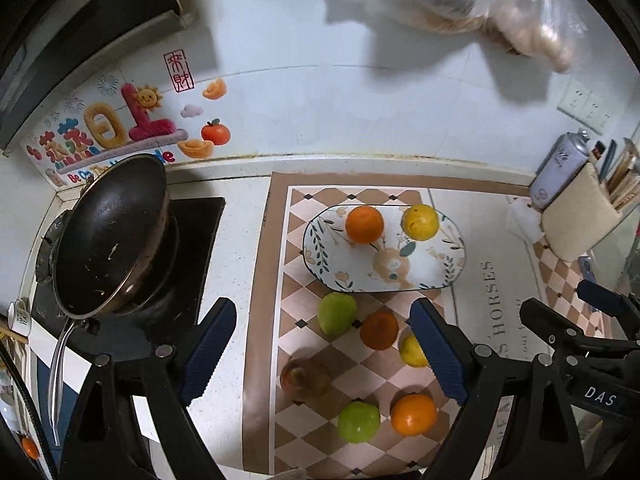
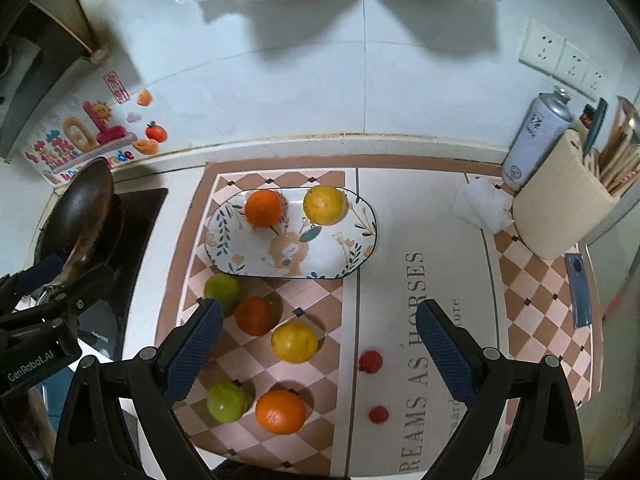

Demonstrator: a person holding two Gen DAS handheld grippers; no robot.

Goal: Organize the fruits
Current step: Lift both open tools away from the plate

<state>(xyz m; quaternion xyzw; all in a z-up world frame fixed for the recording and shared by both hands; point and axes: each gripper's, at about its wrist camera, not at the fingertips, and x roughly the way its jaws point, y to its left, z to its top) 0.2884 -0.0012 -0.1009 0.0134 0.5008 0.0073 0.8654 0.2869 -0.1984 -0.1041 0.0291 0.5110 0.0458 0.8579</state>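
An oval floral plate [image 1: 432, 276] [image 2: 240, 256] on the checkered mat holds an orange [image 1: 364, 224] [image 2: 263, 208] and a yellow citrus [image 1: 420, 222] [image 2: 325, 205]. In front of it lie a green fruit [image 1: 337, 313] [image 2: 222, 287], a dark orange [image 1: 379, 330] [image 2: 256, 315], a yellow fruit [image 1: 412, 351] [image 2: 295, 342], a second green fruit [image 1: 358, 421] [image 2: 226, 402], an orange [image 1: 413, 414] [image 2: 281, 411] and a reddish apple [image 1: 305, 376]. Two small red fruits [image 2: 370, 361] [image 2: 378, 414] lie to the right. My left gripper [image 1: 324, 354] and right gripper [image 2: 320, 354] hover above the loose fruit, both open and empty.
A black pan [image 1: 112, 236] [image 2: 80, 208] sits on the stove at left. A beige utensil holder [image 1: 580, 216] [image 2: 560, 208], a spray can [image 1: 560, 168] [image 2: 532, 140] and a white tissue [image 2: 482, 206] stand at back right. The tiled wall has stickers [image 1: 112, 124] and sockets [image 2: 564, 60].
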